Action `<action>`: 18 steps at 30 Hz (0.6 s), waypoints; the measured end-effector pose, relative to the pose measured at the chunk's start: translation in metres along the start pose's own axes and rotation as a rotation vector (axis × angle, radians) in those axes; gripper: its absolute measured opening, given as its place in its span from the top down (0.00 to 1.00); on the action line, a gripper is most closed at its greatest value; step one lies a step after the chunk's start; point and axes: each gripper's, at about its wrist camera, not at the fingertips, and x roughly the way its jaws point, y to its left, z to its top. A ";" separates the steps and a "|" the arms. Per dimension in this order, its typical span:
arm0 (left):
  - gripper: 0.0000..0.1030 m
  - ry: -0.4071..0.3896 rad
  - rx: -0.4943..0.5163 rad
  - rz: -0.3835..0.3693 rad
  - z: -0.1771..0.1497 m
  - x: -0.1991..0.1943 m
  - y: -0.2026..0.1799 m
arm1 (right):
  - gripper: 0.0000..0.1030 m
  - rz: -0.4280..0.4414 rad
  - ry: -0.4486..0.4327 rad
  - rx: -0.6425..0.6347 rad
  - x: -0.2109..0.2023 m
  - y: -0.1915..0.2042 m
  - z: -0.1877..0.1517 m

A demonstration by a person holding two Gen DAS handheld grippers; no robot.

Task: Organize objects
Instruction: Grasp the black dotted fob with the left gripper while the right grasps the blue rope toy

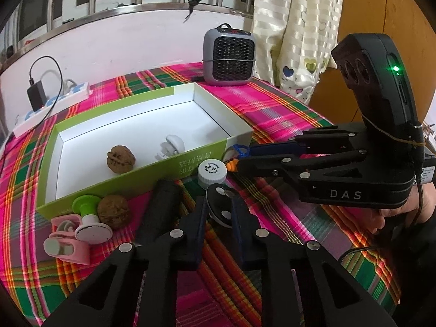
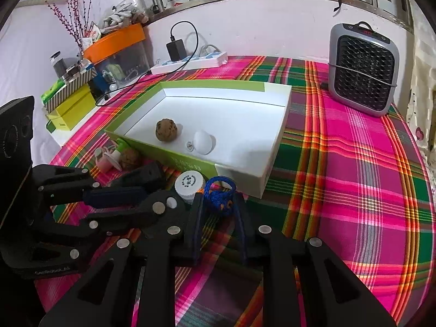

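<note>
A green-and-white open box holds a walnut and a white knob. In the left wrist view my left gripper is shut on a black disc with pale dots, on the cloth in front of the box. My right gripper is shut on a blue woven ring with orange in it, just off the box's near corner. From the right it reaches into the left wrist view. A white bottle cap stands between the two grippers.
A black cylinder, a second walnut, a green-and-white stamp and a pink clip lie left of the disc. A grey heater stands at the back right, a power strip by the wall, stacked boxes at the left.
</note>
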 end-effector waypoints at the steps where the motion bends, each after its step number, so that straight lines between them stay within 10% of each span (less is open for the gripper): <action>1: 0.85 -0.001 0.000 0.002 0.000 0.000 0.000 | 0.78 -0.001 -0.001 -0.004 0.000 0.001 0.000; 18: 0.97 -0.016 0.010 -0.002 -0.001 -0.003 -0.003 | 0.78 -0.029 -0.024 -0.034 -0.007 0.006 0.000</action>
